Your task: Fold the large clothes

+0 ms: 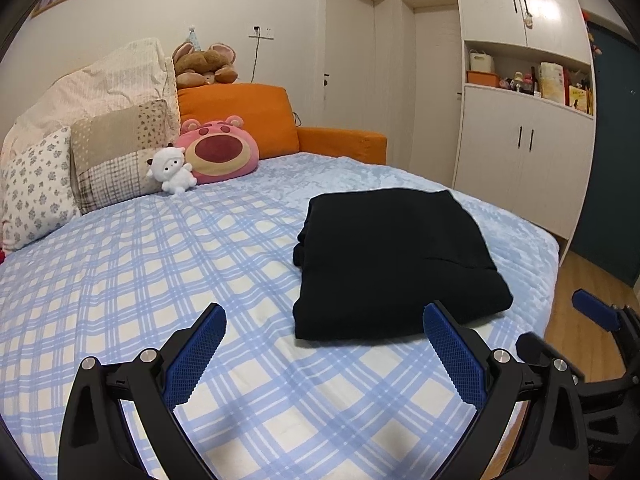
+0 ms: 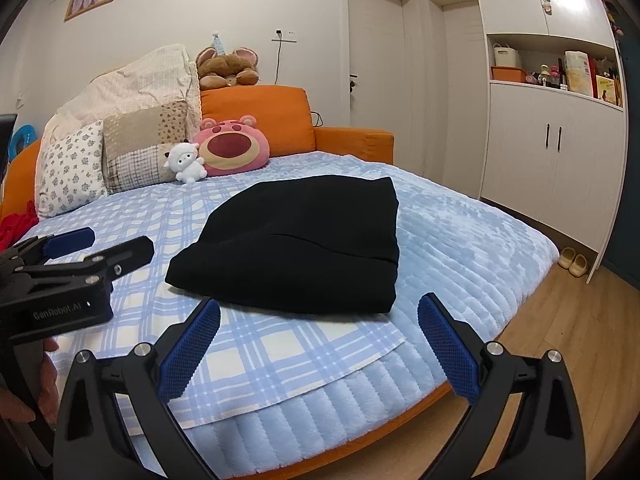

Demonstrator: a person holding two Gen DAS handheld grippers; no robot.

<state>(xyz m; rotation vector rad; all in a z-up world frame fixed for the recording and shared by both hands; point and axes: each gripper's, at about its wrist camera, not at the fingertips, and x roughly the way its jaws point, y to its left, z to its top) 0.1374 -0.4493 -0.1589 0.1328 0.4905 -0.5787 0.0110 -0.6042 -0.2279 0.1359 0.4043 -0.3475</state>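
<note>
Black clothing (image 1: 396,264) lies folded into a thick, roughly square bundle on the bed (image 1: 160,260), resting on the blue-and-white checked sheet near the bed's right side, where the checks give way to a plain pale-blue quilt. We judge the folding to be done or nearly so: the bundle shows stacked layers along its left edge and one seam line across its top, and no sleeve or loose end trails out. What may be left is a final smoothing, or moving the bundle elsewhere; the pictures do not tell us which.

Our left tool (image 1: 324,316) hovers above the near part of the bed with its two blue-padded fingers spread wide and nothing between them. The bundle lies just beyond it and somewhat to the right; its near edge appears just behind the right finger's tip, but we cannot tell whether they touch.

Our right tool (image 2: 319,308) is also spread wide and empty, held above the bed's near edge. In its view the bundle (image 2: 296,244) sits straight ahead, just beyond the fingertips, apart from them. The left tool's body shows at the left of this view, gripped by a hand (image 2: 24,392).

At the far end of the bed are patterned pillows (image 1: 40,188), a pink bear cushion (image 1: 218,150) and a small white plush lamb (image 1: 172,170) against an orange headboard (image 1: 240,114). White cupboards (image 1: 524,152) stand to the right.
</note>
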